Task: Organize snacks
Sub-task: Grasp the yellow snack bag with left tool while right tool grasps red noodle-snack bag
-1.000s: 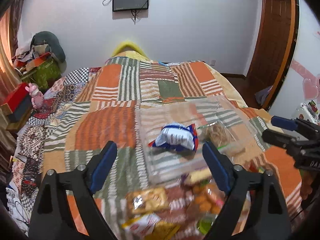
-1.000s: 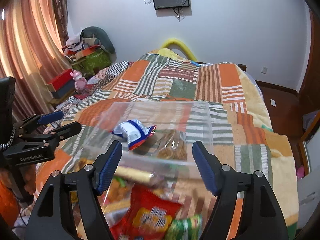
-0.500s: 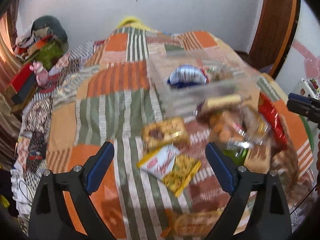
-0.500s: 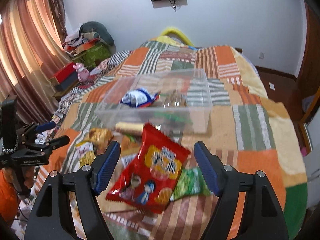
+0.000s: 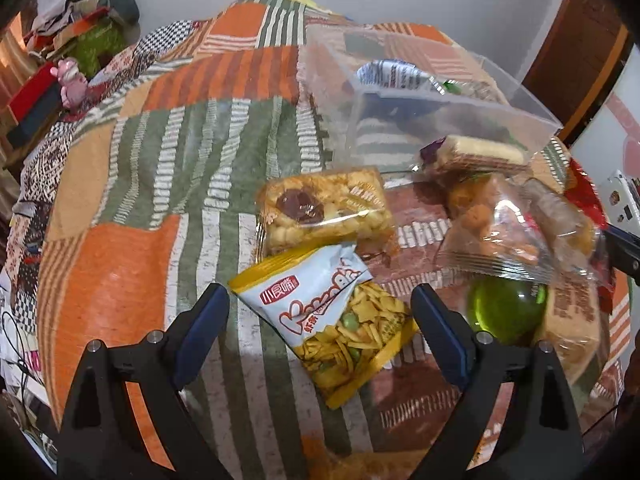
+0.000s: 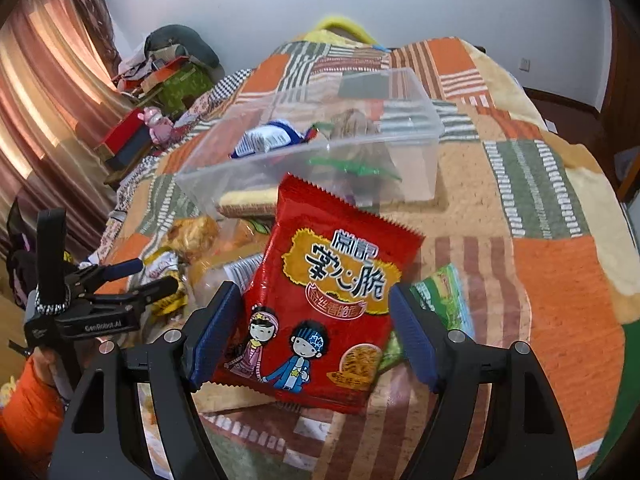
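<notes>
both grippers were positioned for pickup: left gripper (image 5: 320, 312) fingers stood wide, empty, straddling the yellow packet (image 5: 332, 320); right gripper (image 6: 312, 328) likewise bracketed the red packet (image 6: 320, 300), unclamped.

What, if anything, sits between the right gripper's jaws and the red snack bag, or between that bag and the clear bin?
Nothing visible. The right gripper has its jaws open on either side of the red snack bag, with no item between. The clear bin lies just beyond the bag's top edge, open on top.

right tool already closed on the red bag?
No. The right tool is open, its fingers standing on either side of the red bag, which lies on the blanket.
</notes>
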Tool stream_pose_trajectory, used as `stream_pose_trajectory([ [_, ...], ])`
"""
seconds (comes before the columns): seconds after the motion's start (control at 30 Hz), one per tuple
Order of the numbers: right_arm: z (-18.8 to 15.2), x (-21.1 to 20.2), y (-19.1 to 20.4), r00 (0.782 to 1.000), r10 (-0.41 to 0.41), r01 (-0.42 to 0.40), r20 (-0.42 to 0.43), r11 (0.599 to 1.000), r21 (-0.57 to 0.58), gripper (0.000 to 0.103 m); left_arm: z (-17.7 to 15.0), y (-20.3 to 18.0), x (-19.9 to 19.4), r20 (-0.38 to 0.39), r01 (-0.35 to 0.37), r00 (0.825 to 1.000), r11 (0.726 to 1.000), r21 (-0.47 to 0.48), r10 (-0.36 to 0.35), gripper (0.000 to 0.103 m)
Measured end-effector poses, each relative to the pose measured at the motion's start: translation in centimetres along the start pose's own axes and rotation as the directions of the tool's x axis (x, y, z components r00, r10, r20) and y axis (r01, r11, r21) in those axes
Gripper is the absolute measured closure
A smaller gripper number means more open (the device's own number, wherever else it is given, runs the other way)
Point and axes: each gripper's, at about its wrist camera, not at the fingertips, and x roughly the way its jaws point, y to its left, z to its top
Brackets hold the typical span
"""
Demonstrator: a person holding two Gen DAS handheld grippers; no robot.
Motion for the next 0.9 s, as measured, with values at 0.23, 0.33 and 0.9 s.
stream_pose_trajectory([
  [0.23, -0.6, 0.0, -1.0, 0.999, -0.039, 0.039, -0.009, 0.999, 0.01, 0.025, -0.4, 0.6, 0.8, 0.001, -0.051, 0.999, 0.999, 0.007, 0.051, 0.01],
  [0.33, -0.9, 0.4, -1.4, 0.998, -0.055, 0.055, -0.022, 0.998, 0.017, 0.025, -0.6, 1.3, 0.8, 0.0, -0.047, 0.999, 0.999, -0.012, 0.047, 0.018],
  [0.9, -0.9, 0.4, -1.8, 0.994, -0.113, 0.113, 0.002, 0.994, 0.0, 0.041, -1.3, 2.7, -1.0, 0.022, -0.017, 1.0, 0.999, -0.033, 0.017, 0.075],
])
